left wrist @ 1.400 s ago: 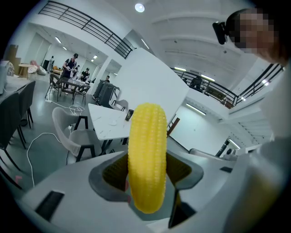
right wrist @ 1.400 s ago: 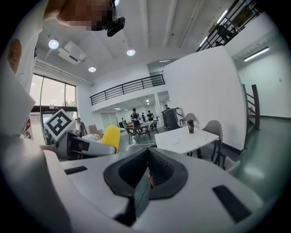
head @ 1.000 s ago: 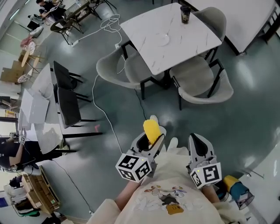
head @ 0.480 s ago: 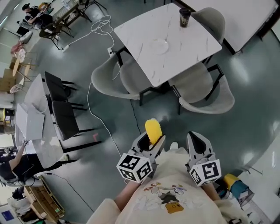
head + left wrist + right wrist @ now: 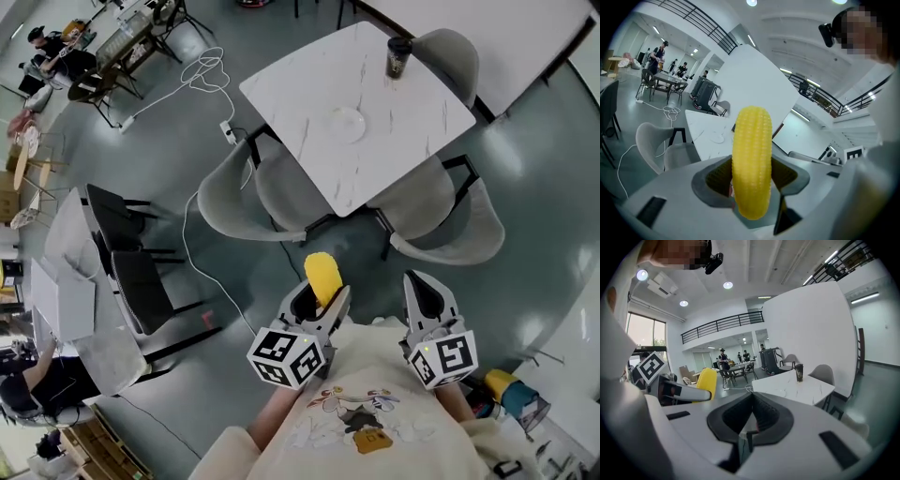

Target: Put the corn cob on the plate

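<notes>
A yellow corn cob (image 5: 324,278) (image 5: 751,159) stands upright between the jaws of my left gripper (image 5: 321,302), which is shut on it close to my body. In the right gripper view the same corn cob (image 5: 706,382) shows at the left. My right gripper (image 5: 422,296) (image 5: 751,416) is shut with nothing in it, beside the left one. A small white plate (image 5: 345,123) lies on the white marble table (image 5: 309,84) well ahead of both grippers. In the left gripper view the plate (image 5: 717,137) sits on that table (image 5: 701,129) behind the cob.
A dark paper cup (image 5: 398,56) (image 5: 799,371) stands at the table's far corner. Several grey chairs (image 5: 441,220) ring the table. A white cable (image 5: 192,202) trails over the grey floor. Dark chairs (image 5: 131,253) and another table stand left. People sit at the far upper left.
The view has advanced: the table and plate sit slightly lower and nearer in the head view. Both grippers hold the same pose, the cob still clamped in the left one.
</notes>
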The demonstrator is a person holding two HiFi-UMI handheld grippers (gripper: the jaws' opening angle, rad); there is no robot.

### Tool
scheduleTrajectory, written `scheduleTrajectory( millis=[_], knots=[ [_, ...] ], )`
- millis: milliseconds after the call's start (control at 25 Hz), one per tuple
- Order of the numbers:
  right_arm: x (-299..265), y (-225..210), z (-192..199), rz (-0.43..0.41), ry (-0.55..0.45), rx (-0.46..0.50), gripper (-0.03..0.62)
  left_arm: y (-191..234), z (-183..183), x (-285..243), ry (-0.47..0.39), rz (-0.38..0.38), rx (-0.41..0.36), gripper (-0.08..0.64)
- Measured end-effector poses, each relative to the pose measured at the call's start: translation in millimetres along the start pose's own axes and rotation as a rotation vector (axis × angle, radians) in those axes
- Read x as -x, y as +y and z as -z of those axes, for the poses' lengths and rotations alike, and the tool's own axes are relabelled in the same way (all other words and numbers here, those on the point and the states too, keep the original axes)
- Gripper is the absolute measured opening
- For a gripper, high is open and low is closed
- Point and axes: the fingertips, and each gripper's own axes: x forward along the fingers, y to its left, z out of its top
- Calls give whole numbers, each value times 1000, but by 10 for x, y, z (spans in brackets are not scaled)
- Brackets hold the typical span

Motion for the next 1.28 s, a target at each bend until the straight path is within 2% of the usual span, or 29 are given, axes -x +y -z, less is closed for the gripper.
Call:
scheduleTrajectory(
  millis=[280, 720, 960, 1280],
  knots=[
    [-304, 51, -121, 74, -8, 4, 5, 327, -285, -147, 31, 53, -18, 249],
    [-692, -104, -192, 71, 14, -3, 6, 460, -455, -497, 48, 68, 8, 250],
    [-1120, -426, -375, 37, 5, -6, 6, 519, -689, -938, 58, 49, 3, 249],
    [-1758, -1099, -795, -2, -18, 14, 5, 599, -1218, -1720, 56, 14, -10, 249]
  ],
)
